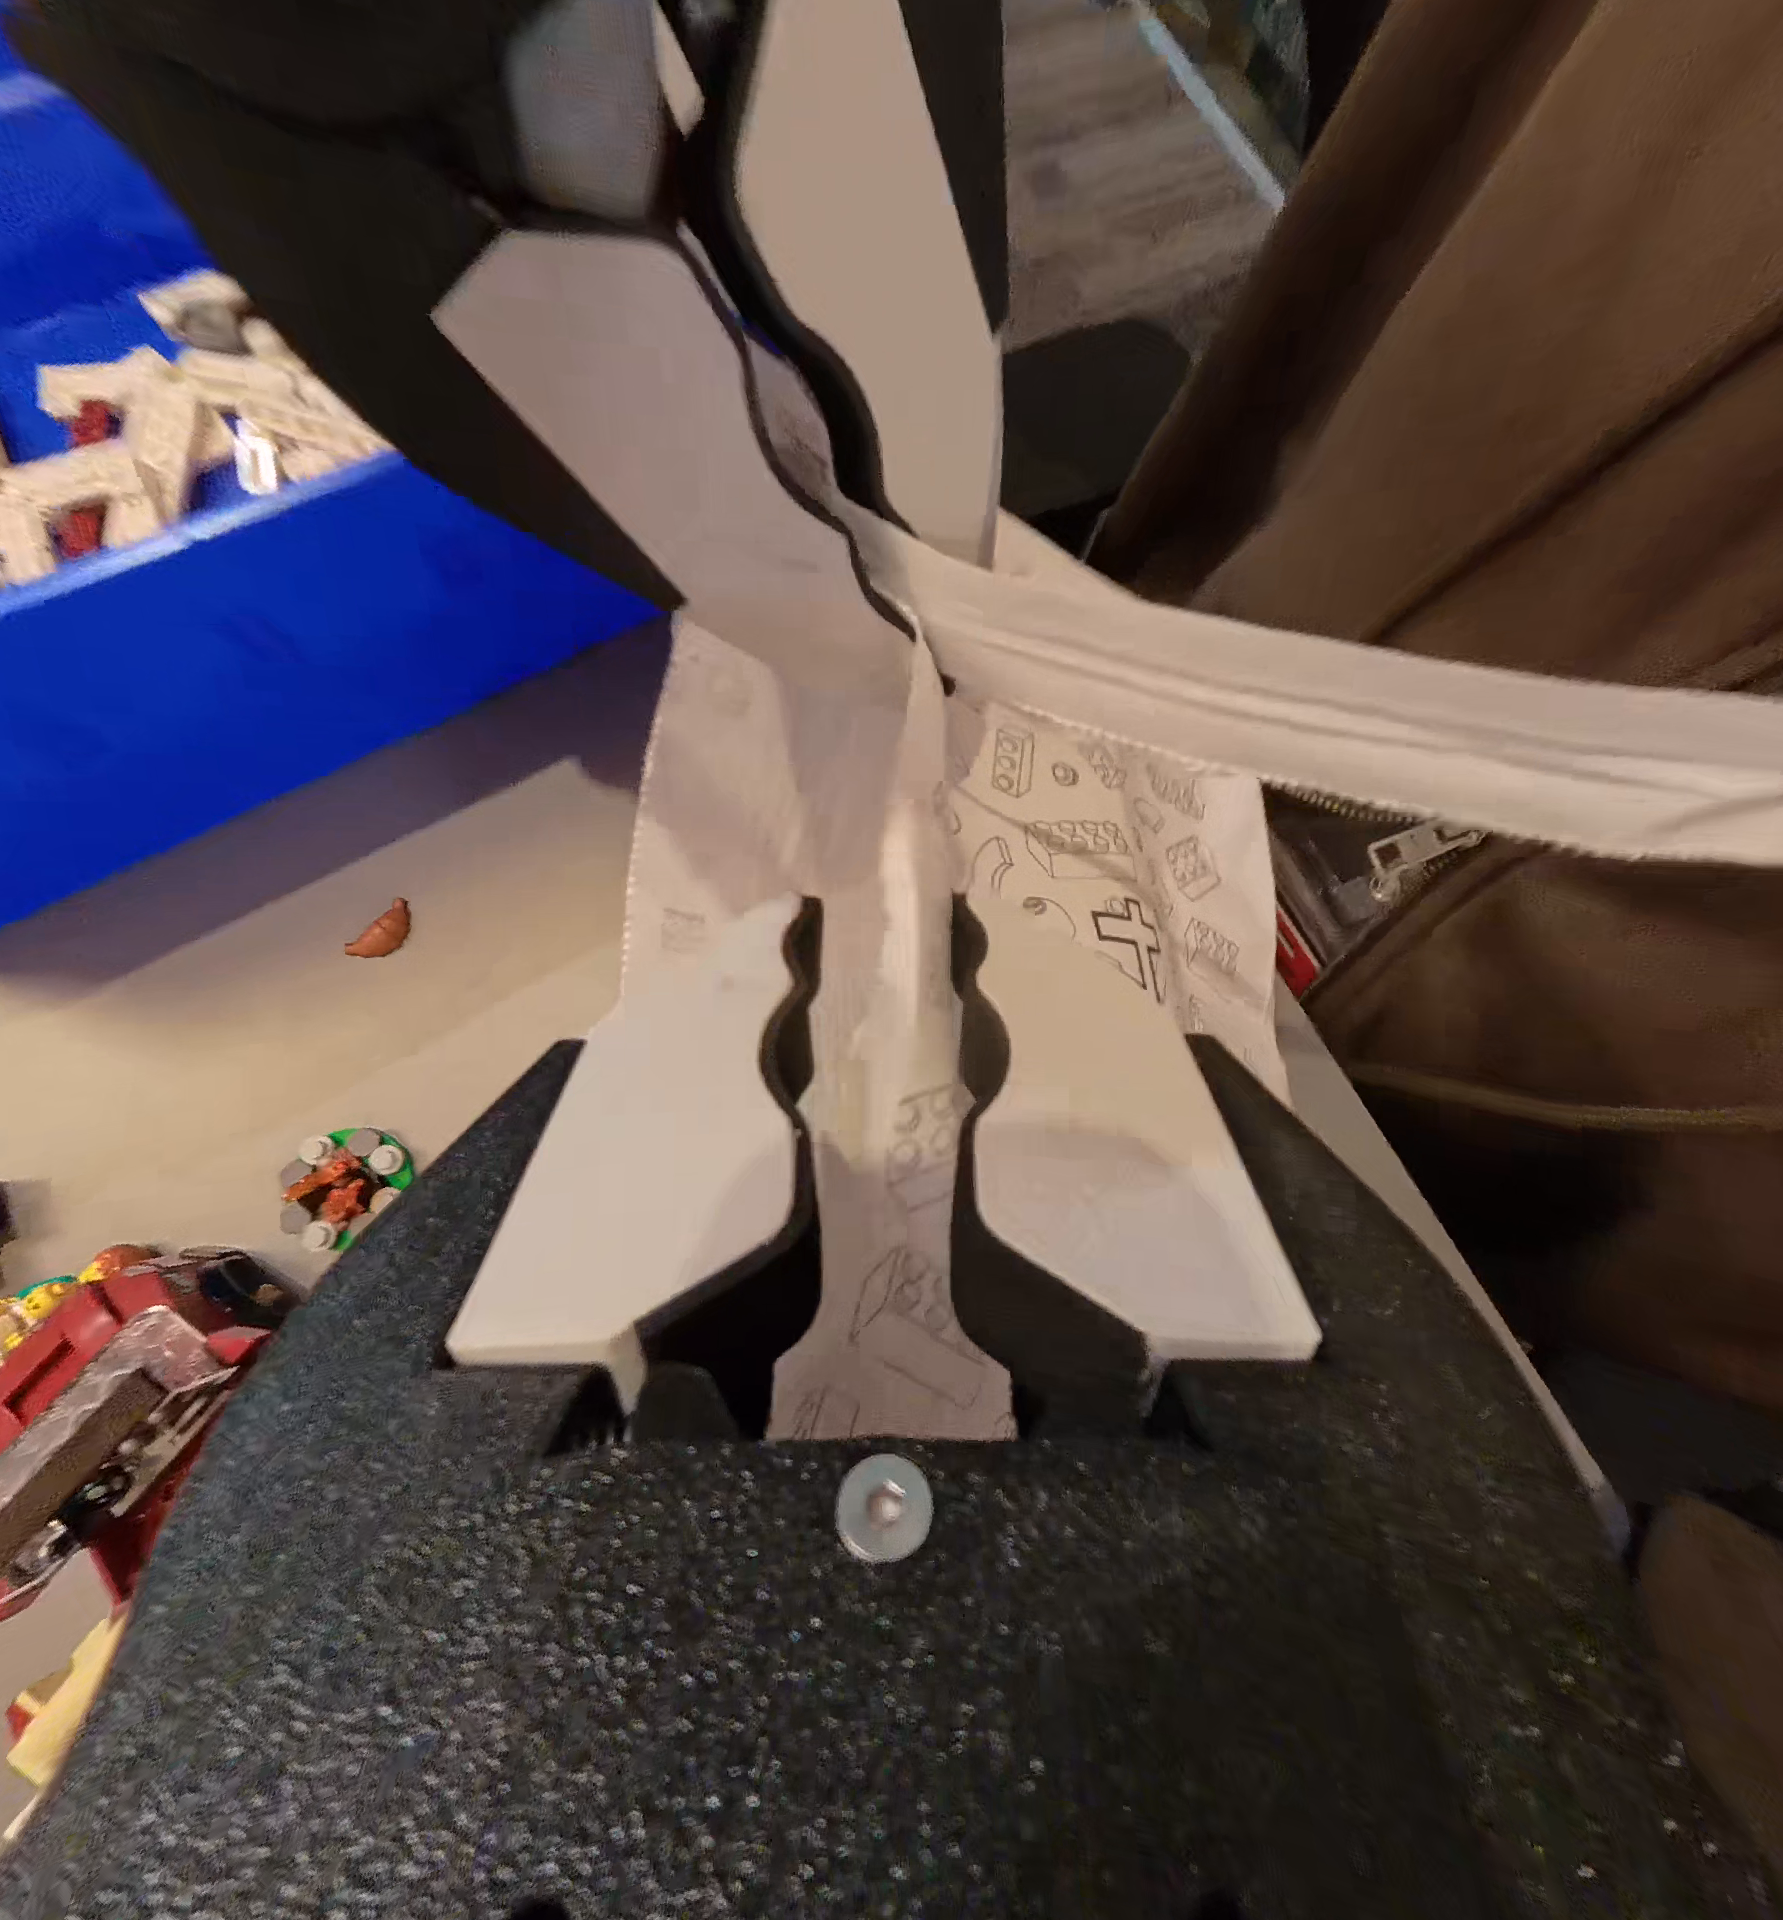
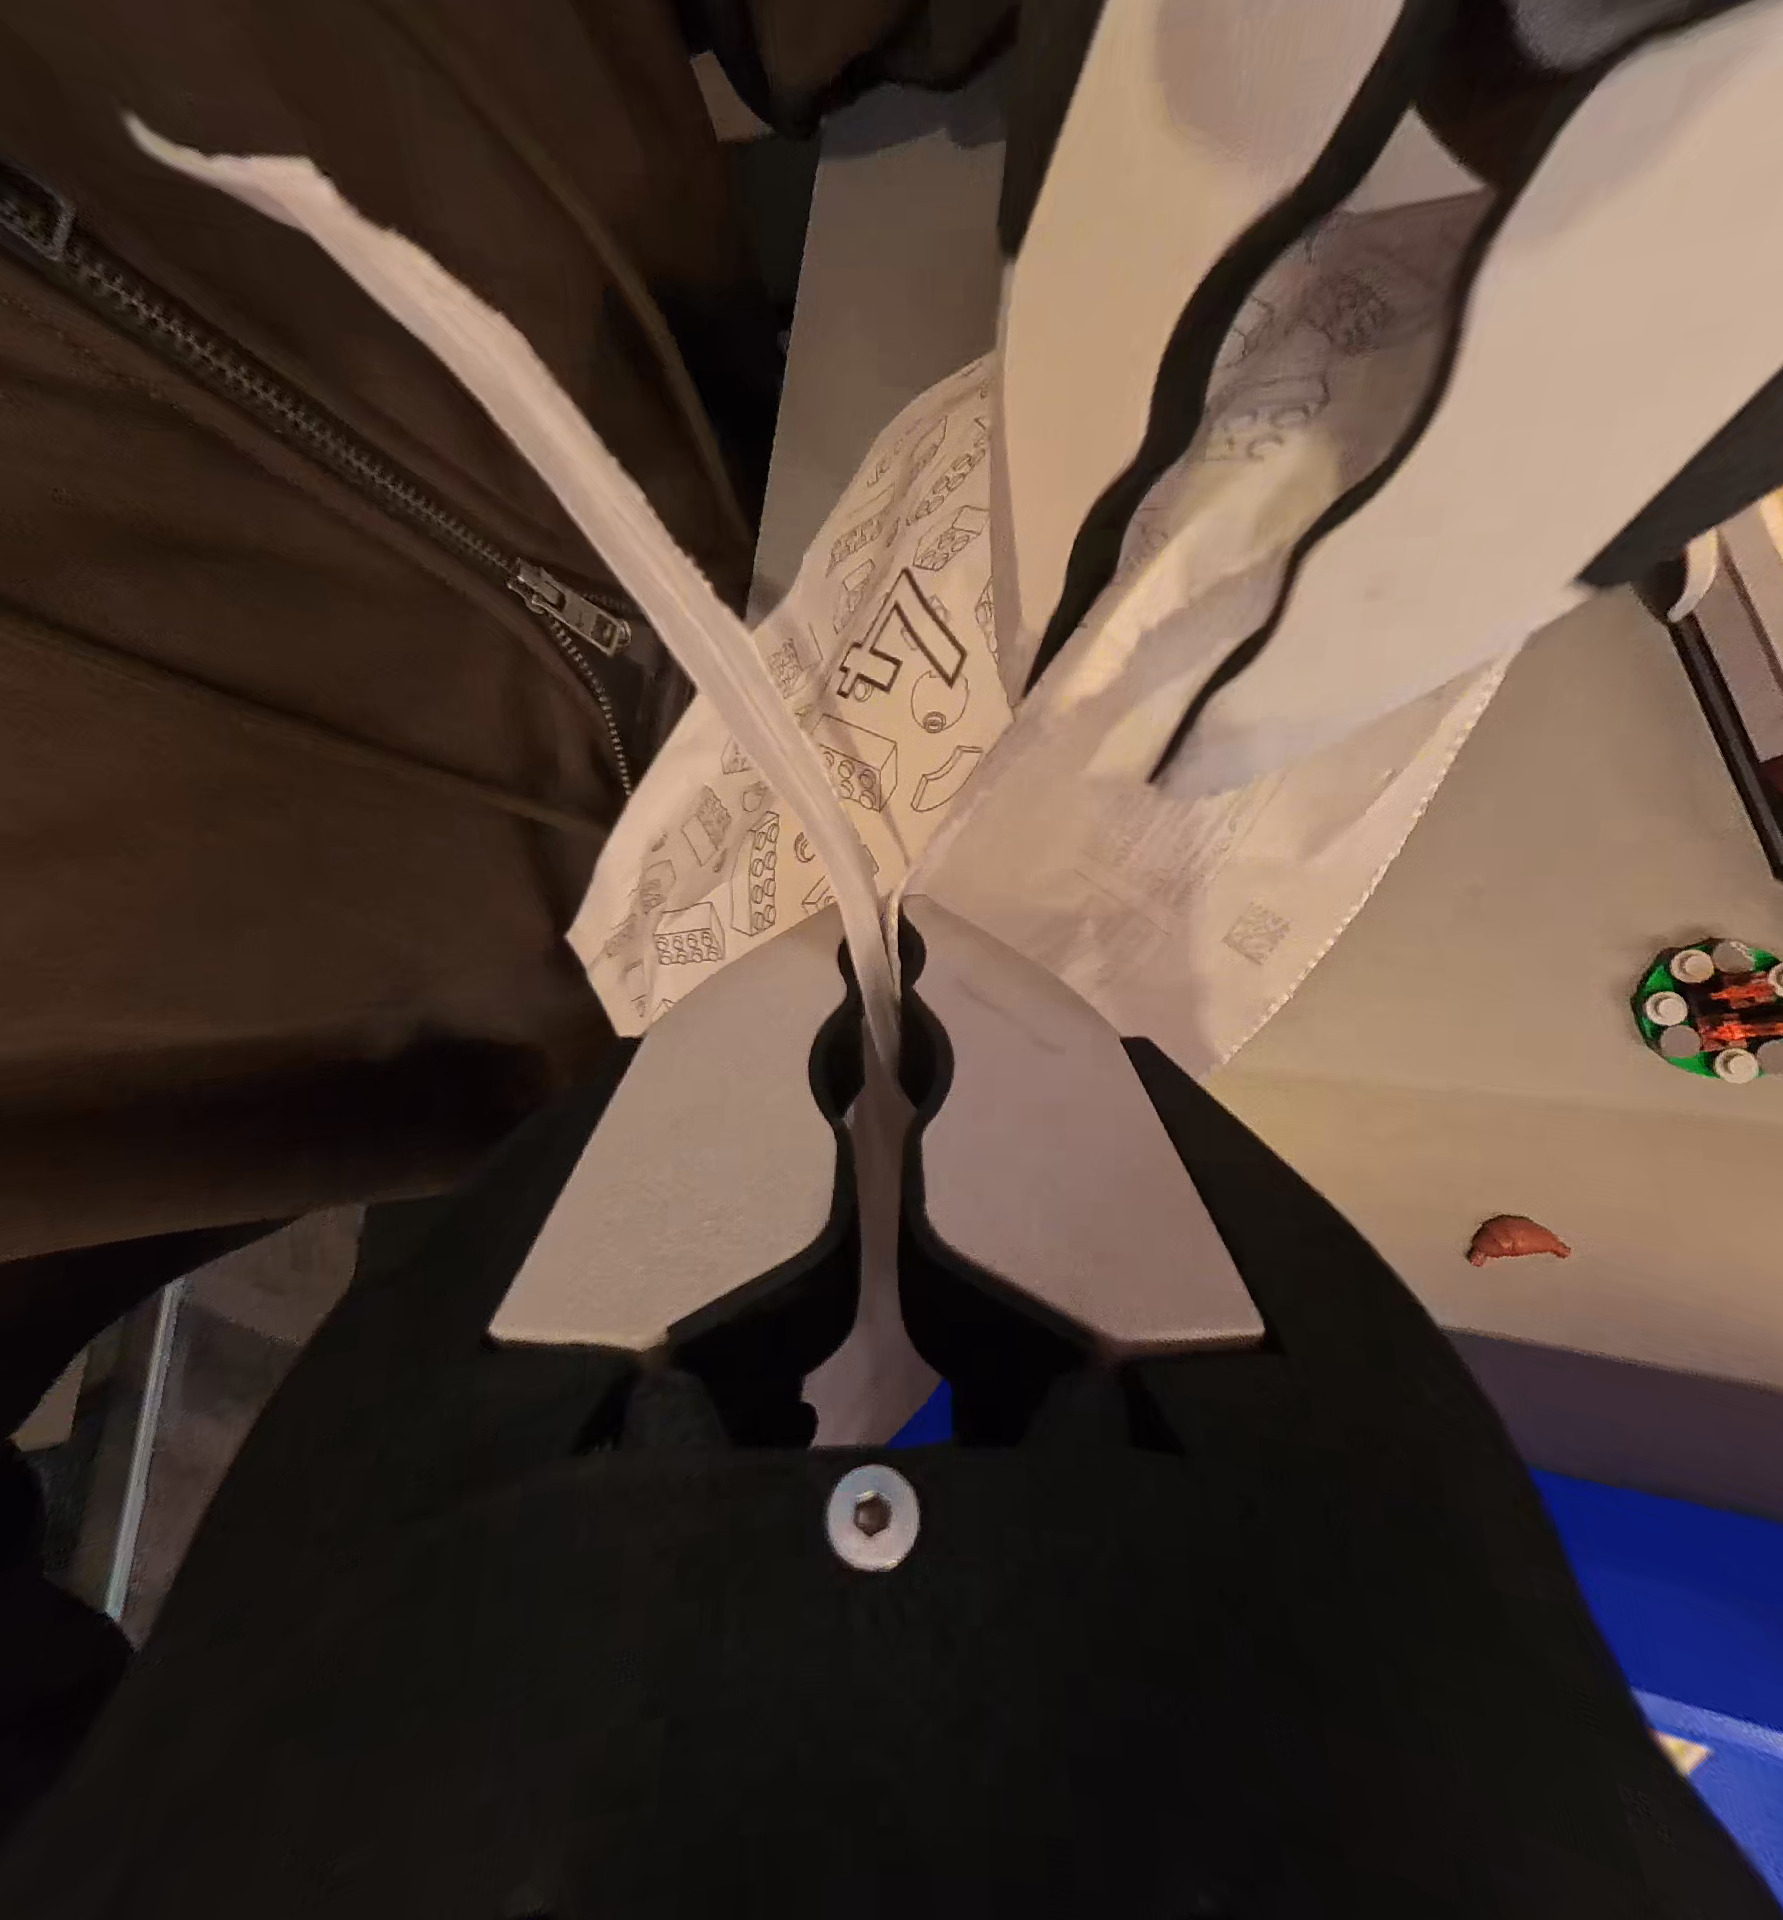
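A white paper bag (image 1: 1105, 873) printed with brick drawings hangs over the light table (image 1: 191, 1060). A torn white strip (image 1: 1386, 717) runs off its top edge to the right. My left gripper (image 1: 887, 914) is open: the bag's folded middle stands between its fingers with space on both sides. My right gripper (image 2: 879, 945) is shut on the strip (image 2: 513, 353) where it joins the bag (image 2: 866, 665). In the left wrist view the right gripper (image 1: 918, 613) comes down from above. In the right wrist view the left gripper (image 2: 1105, 717) reaches in from the upper right.
A blue box (image 1: 243, 675) with a tan brick build stands at the back left. On the table lie a small brown croissant piece (image 1: 380, 928), a green round plate with a campfire (image 1: 347, 1184) and a red-grey build (image 1: 87, 1392). A person's brown zipped jacket (image 1: 1541, 416) is close behind. The gap from one gripper's tips to the other's is roughly 5 cm.
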A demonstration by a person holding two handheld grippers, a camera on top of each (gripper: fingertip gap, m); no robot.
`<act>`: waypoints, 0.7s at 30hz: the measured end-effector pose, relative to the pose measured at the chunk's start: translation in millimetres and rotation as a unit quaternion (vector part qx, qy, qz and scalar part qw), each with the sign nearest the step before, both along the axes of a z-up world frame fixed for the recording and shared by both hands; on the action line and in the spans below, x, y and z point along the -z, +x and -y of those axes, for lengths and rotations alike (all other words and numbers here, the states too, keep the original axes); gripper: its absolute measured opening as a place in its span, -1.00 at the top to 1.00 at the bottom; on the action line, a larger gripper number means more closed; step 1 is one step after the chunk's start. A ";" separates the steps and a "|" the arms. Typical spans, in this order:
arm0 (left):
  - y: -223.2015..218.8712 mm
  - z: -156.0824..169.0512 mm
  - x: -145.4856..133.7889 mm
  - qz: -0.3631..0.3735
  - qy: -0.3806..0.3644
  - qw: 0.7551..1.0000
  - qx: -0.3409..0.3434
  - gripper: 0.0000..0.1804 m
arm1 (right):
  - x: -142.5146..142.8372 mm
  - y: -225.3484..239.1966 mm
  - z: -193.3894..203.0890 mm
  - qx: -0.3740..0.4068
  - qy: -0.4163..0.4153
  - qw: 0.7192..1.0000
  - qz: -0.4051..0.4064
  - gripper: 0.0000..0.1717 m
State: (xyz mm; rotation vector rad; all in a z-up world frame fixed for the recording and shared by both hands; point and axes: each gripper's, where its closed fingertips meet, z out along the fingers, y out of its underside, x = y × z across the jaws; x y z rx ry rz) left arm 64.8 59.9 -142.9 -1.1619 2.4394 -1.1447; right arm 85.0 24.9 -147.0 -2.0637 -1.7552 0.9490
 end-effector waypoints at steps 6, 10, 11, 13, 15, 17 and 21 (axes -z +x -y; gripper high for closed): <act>-0.4 -45.0 -73.1 0.170 -0.092 0.975 -0.105 0.36 | -8.1 13.0 -3.3 0.045 -0.007 0.998 -0.049 1.00; -28.6 -80.0 -79.9 0.194 -0.130 0.950 -0.206 0.27 | -14.2 19.1 -8.9 0.070 -0.006 0.994 -0.083 1.00; -39.0 -83.2 -70.5 0.181 -0.131 0.950 -0.220 0.22 | -15.4 19.7 -10.1 0.076 -0.006 0.993 -0.093 1.00; -63.7 -82.0 -47.9 0.159 -0.136 0.949 -0.234 0.19 | -16.4 20.8 -12.0 0.089 -0.005 0.990 -0.108 1.00; -88.5 -75.9 -24.5 0.135 -0.152 0.949 -0.241 0.19 | -16.7 22.7 -12.6 0.100 -0.001 0.988 -0.119 1.00; -108.7 -65.8 -4.8 0.115 -0.170 0.949 -0.240 0.26 | -18.4 23.7 -12.7 0.110 0.001 0.985 -0.131 1.00; -121.9 -49.2 20.6 0.083 -0.197 0.947 -0.241 0.53 | -23.7 22.1 -11.8 0.121 0.004 0.980 -0.156 1.00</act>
